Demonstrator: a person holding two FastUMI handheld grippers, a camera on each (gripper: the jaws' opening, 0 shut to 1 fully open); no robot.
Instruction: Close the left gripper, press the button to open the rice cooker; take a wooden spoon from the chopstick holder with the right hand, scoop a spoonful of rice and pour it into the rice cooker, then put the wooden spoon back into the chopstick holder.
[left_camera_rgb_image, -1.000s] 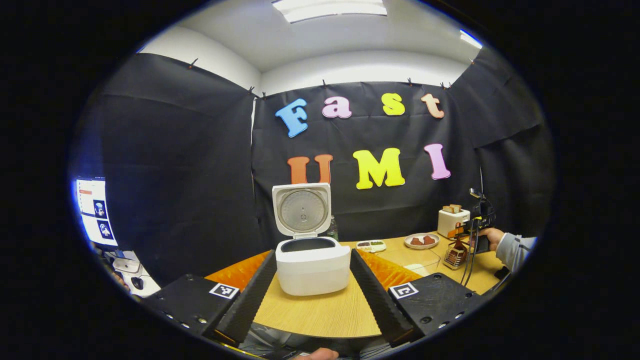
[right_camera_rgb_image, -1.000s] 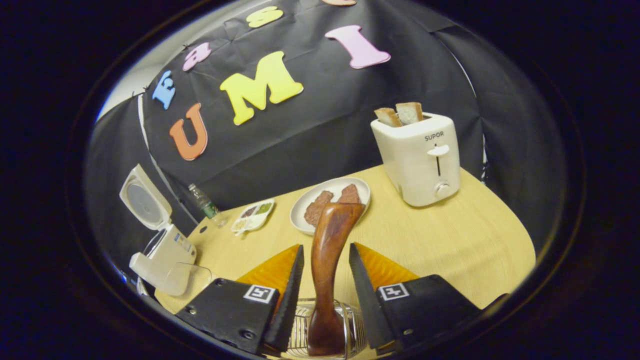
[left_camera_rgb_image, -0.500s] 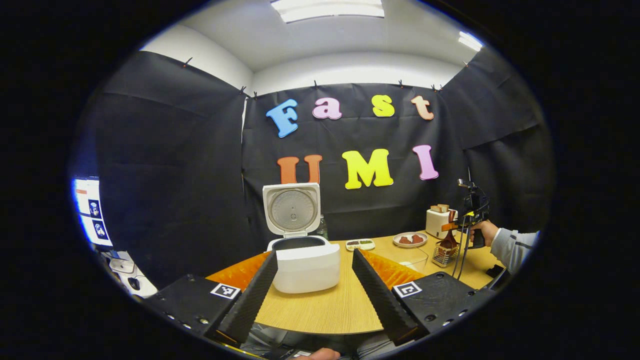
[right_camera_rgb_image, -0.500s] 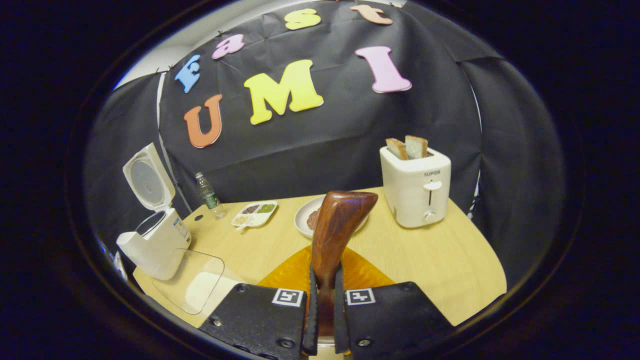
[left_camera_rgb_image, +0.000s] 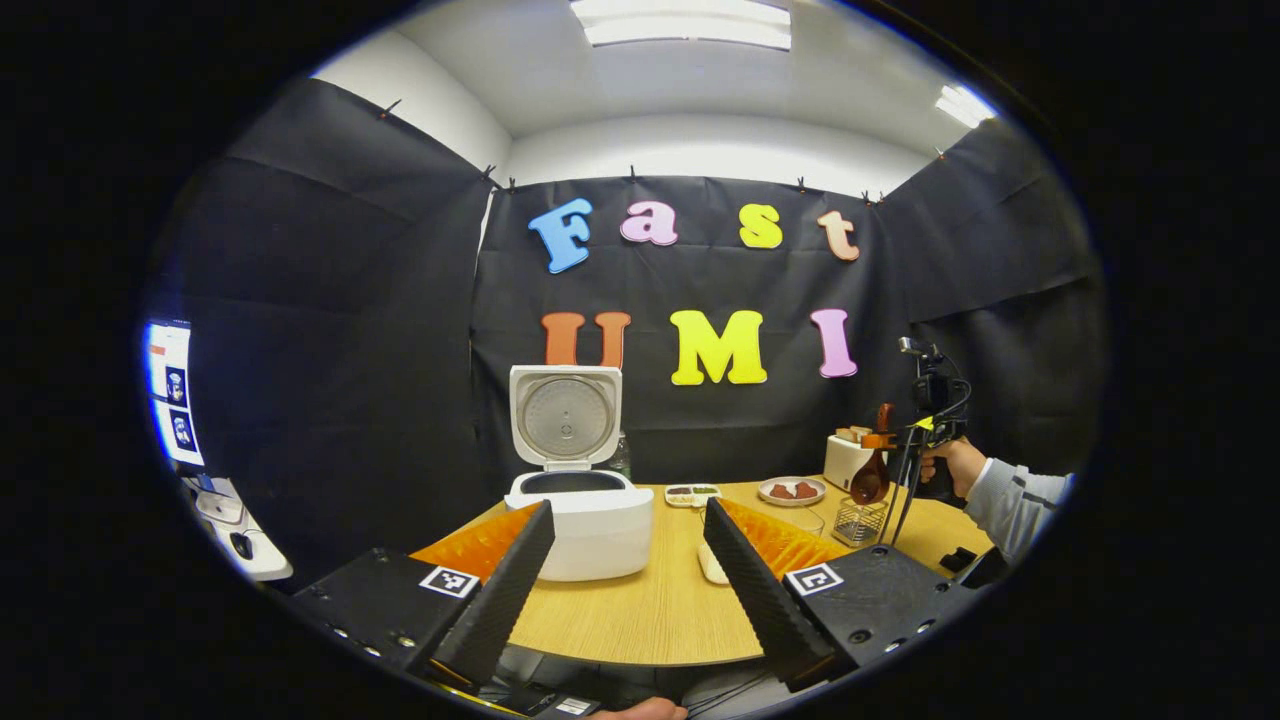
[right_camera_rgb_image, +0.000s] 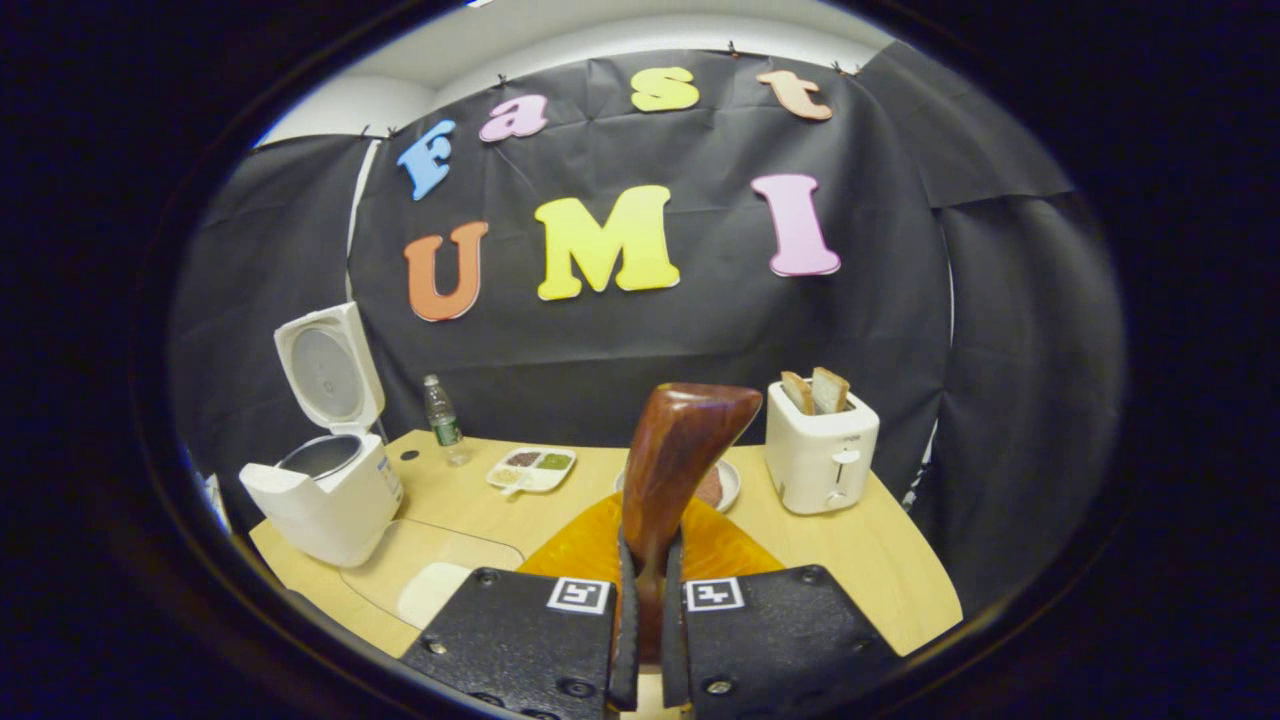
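So we've got the white rice cooker (left_camera_rgb_image: 583, 510) left of centre in the left gripper view, lid flipped up, pot wide open, so the button part looks done. The left gripper (left_camera_rgb_image: 628, 560) sits at the bottom of that frame with its two fingers spread apart, gripping nothing, cooker body showing between them.

Moving right in that same view, the wire chopstick holder (left_camera_rgb_image: 858, 521) stands on the pale wooden table (left_camera_rgb_image: 640, 610), and the dark brown glossy wooden spoon (left_camera_rgb_image: 873, 472) hangs just above it, clear of the rim as far as we can tell.

In the right gripper view, the right gripper (right_camera_rgb_image: 648, 610) is clamped on the spoon's stem at bottom centre, the spoon's broad end sticking up mid-frame.

Our take on doing this step well: keep the squeeze firm, since the glossy wood probably slips easily. Where the rice sits we can't tell for sure; there's a clear shallow container (right_camera_rgb_image: 430, 575) at lower left with something pale in it, which is our best guess.
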